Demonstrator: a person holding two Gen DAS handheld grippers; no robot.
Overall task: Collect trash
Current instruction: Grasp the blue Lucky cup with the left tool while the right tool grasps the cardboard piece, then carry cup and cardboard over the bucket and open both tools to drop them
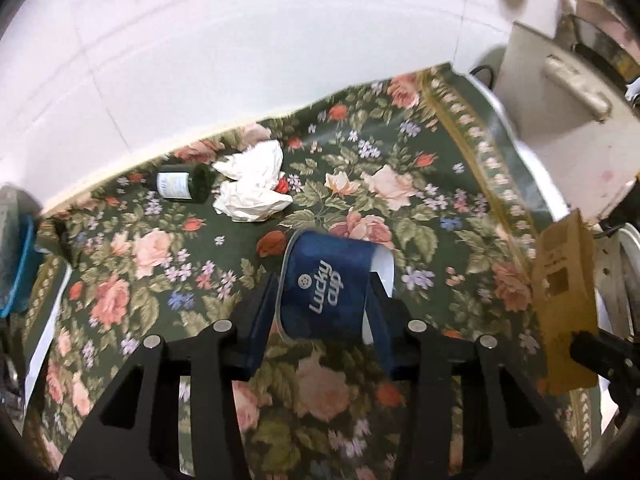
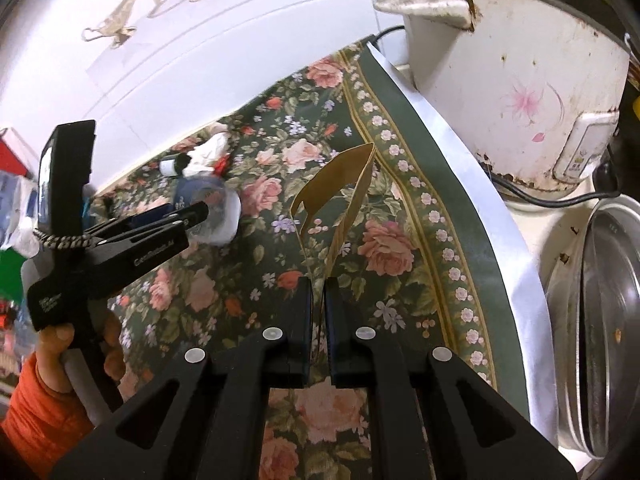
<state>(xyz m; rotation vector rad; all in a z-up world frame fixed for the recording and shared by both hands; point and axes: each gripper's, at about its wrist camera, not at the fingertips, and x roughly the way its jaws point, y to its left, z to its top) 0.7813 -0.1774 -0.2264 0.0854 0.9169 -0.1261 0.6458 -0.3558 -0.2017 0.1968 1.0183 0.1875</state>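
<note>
Left tongs (image 1: 326, 300) clamp the blue paper cup (image 1: 328, 280); right tongs (image 2: 318, 300) pinch the brown paper bag (image 2: 340, 196) open-mouthed, likely to receive it.

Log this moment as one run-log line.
left gripper: shut on blue cup | right gripper: shut on paper bag | tissue, bottle: on table

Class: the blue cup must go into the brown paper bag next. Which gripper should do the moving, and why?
Left. The left gripper already clamps the blue cup, while the right gripper pinches the brown paper bag open.
</note>
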